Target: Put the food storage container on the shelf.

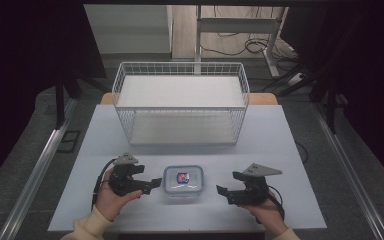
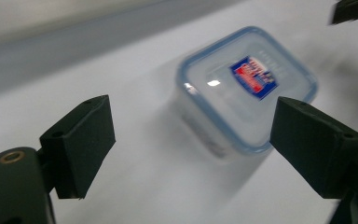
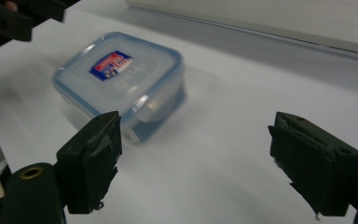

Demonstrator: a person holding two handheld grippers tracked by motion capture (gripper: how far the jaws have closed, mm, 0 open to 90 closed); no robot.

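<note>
Small lidded box [image 1: 183, 182] sits flat on the white surface [image 1: 260, 135], near edge, midway between the two hands — clear body, blue-rimmed lid, red-and-blue label on top. Left tool [image 1: 153, 184] lies just left of it, jaw tips almost at the box's left wall but apart from it; its jaws stand wide apart, holding nothing, and in the left gripper view the box [image 2: 247, 88] shows beyond and between them, off toward the right jaw. Right tool [image 1: 223, 192] is farther off on the right side, a clear gap of bare surface between it and the box; jaws likewise spread wide and empty, with the box [image 3: 121, 79] ahead and toward the left jaw in the right gripper view. Box looks close to square, so no strong long axis to line up on. Judgement — the left tool is nearer and likely reaches first. Wire basket [image 1: 180, 70] stands on the far half, well apart.
</note>
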